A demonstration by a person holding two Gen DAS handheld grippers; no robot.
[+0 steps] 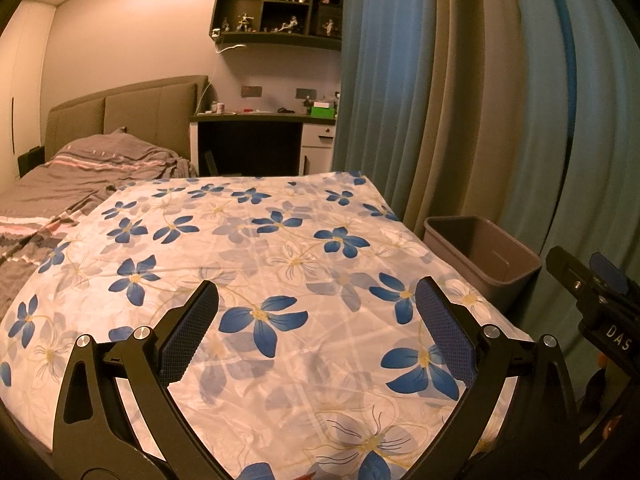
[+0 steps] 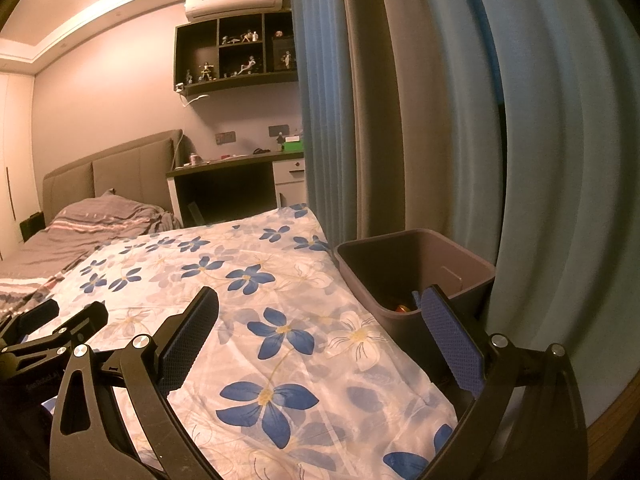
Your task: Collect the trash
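Note:
A grey plastic bin (image 1: 486,254) (image 2: 412,268) stands on the floor at the right side of the bed, against the curtain. Something small and orange-red (image 2: 402,308) lies in its bottom, partly hidden by my right finger. My left gripper (image 1: 318,316) hovers open over the white cover with blue flowers (image 1: 256,264), nothing between its fingers. My right gripper (image 2: 320,324) is open too, empty, straddling the bed's right edge and the bin's near rim. No loose trash shows on the cover. The right gripper's body (image 1: 592,292) appears at the right of the left wrist view.
Blue and beige curtains (image 1: 460,100) hang right behind the bin. A grey striped duvet (image 1: 80,176) and padded headboard lie further up the bed. Beyond stand a desk (image 1: 256,120) with small items and a wall shelf (image 1: 280,8) of figurines. The left gripper's body (image 2: 44,332) shows at left.

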